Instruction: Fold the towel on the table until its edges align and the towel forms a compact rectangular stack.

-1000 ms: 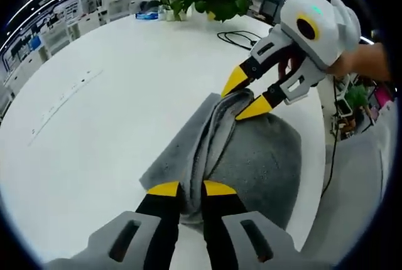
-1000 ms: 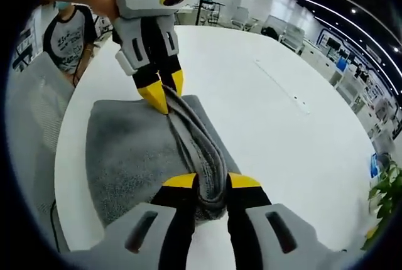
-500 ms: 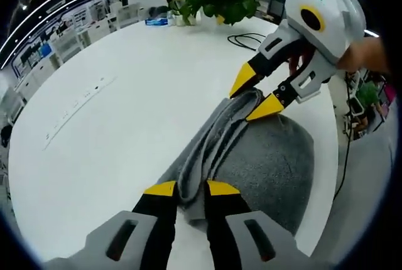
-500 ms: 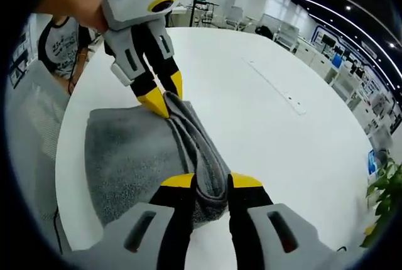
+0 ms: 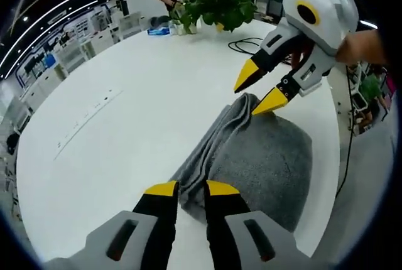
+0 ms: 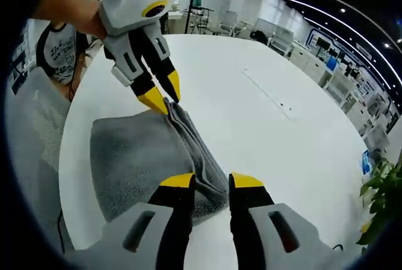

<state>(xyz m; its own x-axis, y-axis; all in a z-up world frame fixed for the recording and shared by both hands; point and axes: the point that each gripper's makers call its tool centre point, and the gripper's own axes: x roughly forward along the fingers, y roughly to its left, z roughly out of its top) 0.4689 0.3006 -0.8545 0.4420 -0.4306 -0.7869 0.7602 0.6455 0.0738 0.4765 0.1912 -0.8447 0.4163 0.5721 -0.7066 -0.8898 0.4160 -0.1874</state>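
Fingers [image 5: 164, 189] apart above towel [image 5: 264, 157]

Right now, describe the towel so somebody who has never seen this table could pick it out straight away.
Start at the big round white table and go to the edge nearest the grey chair. The towel lies there, between the left gripper and the right gripper: grey, fluffy, folded, with a bunched ridge along one side. It is the one soft thing on the table; the leafy plant and black cable sit far across.
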